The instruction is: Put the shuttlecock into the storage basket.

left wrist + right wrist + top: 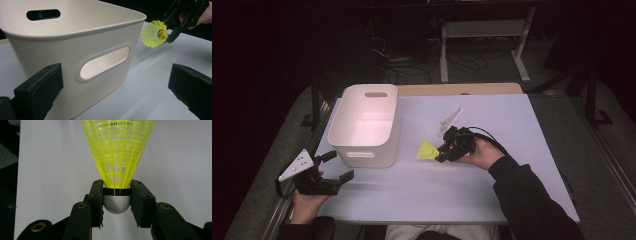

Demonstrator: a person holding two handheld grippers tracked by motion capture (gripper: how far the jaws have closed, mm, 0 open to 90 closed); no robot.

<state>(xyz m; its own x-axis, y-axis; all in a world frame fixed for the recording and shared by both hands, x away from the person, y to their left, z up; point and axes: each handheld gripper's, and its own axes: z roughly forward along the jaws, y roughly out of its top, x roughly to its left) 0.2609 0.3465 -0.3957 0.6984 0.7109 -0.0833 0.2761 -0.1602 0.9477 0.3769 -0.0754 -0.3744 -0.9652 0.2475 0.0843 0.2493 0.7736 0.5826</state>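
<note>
One yellow shuttlecock [117,152] clamped in the right claw [117,195], white bin [367,125] just beside, seemingly empty; left claw [337,167] agape.

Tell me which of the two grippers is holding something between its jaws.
The right gripper: its jaws are shut on the grey head of the yellow shuttlecock. The left gripper has its jaws wide apart beside the white bin.

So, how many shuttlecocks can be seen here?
1: the yellow shuttlecock is clamped by its cork in the right gripper, beside the white bin.

Dark room beyond the lit table [492,195] (cables [412,67] on floor).
</note>
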